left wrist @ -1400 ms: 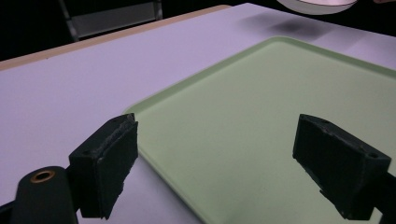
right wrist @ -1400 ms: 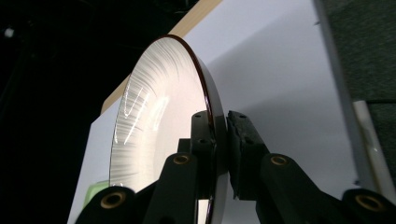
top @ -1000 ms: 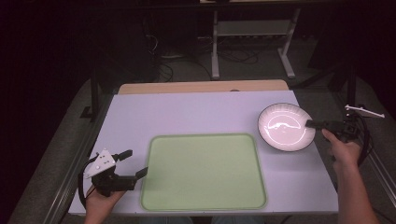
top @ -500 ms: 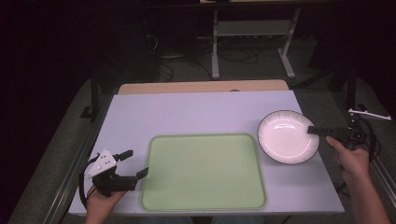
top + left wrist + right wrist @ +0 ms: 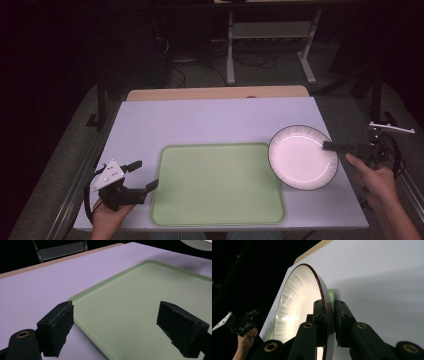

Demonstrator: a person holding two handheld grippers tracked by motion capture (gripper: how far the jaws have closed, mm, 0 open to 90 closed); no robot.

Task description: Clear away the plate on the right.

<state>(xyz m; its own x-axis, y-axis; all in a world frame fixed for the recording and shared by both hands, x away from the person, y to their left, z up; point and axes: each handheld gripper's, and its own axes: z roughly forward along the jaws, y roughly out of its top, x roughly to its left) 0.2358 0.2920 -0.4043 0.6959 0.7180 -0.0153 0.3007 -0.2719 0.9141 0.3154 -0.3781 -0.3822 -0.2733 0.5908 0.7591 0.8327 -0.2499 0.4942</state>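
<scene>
A white plate with a dark rim [image 5: 300, 157] hangs just above the white table [image 5: 200, 120], to the right of the green mat [image 5: 217, 182]. My right gripper [image 5: 331, 146] is shut on the plate's right rim. In the right gripper view the two jaws pinch that rim [image 5: 329, 312], the plate [image 5: 297, 300] stands on edge, and a sliver of the mat [image 5: 333, 293] shows behind it. My left gripper [image 5: 142, 175] rests open at the mat's left edge. Between its spread jaws [image 5: 120, 325] lies only the mat [image 5: 140, 297].
A wooden strip [image 5: 215, 93] runs along the table's far edge. Behind it a metal stand [image 5: 270, 45] and cables lie on the dark floor. The right hand is over the table's right edge. The other hand with its gripper [image 5: 239, 322] shows far off.
The right gripper has carried the plate toward the table's near side and a little left, closer to the mat. The left gripper has stayed where it was.
</scene>
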